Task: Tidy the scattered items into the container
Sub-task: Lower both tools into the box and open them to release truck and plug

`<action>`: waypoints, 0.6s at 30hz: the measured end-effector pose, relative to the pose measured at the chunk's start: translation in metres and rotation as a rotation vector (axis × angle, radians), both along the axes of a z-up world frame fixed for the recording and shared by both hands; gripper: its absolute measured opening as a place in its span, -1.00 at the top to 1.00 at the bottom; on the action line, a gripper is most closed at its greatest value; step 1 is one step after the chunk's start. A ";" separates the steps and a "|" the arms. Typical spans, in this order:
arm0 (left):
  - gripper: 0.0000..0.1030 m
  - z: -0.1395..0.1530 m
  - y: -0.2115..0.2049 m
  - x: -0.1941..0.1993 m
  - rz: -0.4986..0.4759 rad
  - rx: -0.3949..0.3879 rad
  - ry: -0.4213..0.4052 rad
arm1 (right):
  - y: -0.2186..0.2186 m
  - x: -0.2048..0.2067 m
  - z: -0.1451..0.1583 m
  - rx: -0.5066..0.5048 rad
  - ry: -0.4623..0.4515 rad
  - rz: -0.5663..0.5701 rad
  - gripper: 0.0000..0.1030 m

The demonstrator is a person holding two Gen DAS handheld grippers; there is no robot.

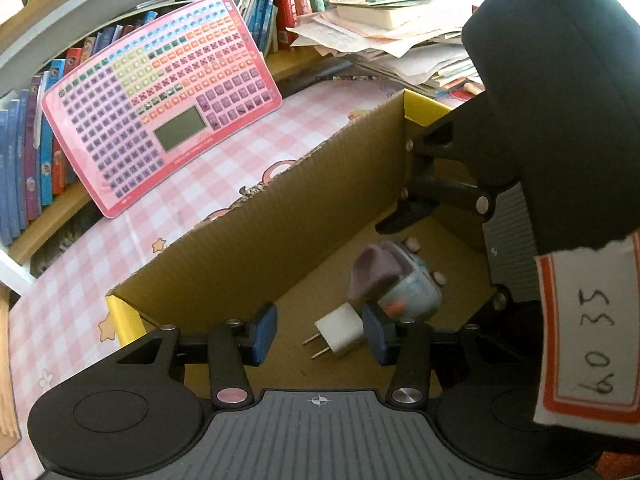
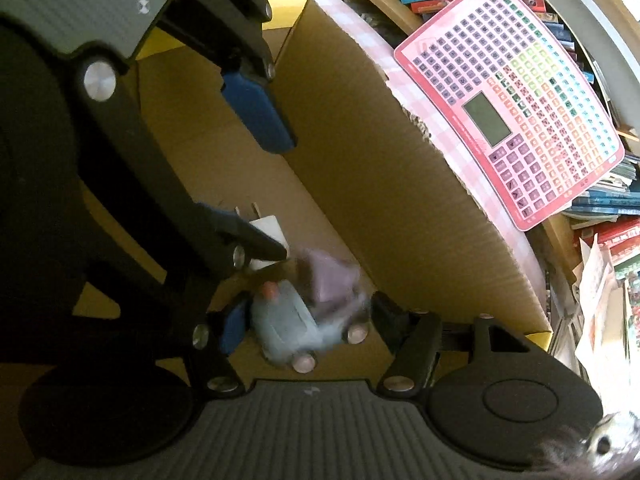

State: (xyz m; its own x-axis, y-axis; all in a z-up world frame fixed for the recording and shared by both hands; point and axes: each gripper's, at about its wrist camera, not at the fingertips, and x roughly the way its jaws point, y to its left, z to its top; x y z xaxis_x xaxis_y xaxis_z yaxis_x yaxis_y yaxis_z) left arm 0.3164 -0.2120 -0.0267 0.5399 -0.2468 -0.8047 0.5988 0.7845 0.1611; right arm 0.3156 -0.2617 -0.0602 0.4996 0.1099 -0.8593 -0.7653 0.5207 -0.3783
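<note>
Both grippers reach down into an open cardboard box. A white plug adapter lies on the box floor between the blue pads of my left gripper. It sits close to the right-hand pad and the other pad stands well clear, so the gripper is open. Just beyond it lies a blue-grey toy car with a purple top. In the right wrist view the toy car looks blurred between the fingers of my right gripper, with gaps on both sides. The left gripper hangs over the plug adapter.
The box stands on a pink checked tablecloth. A pink keypad toy leans against a shelf of books behind the box wall. A heap of papers and books lies past the box's far corner.
</note>
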 end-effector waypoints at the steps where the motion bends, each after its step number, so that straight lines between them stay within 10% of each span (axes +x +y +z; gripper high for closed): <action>1: -0.11 0.001 0.000 -0.001 0.006 0.003 -0.015 | -0.001 -0.001 0.001 0.005 -0.004 0.001 -0.43; 18: -0.46 0.053 0.023 -0.037 0.117 -0.132 -0.150 | -0.032 -0.023 0.069 0.238 -0.145 -0.124 -0.56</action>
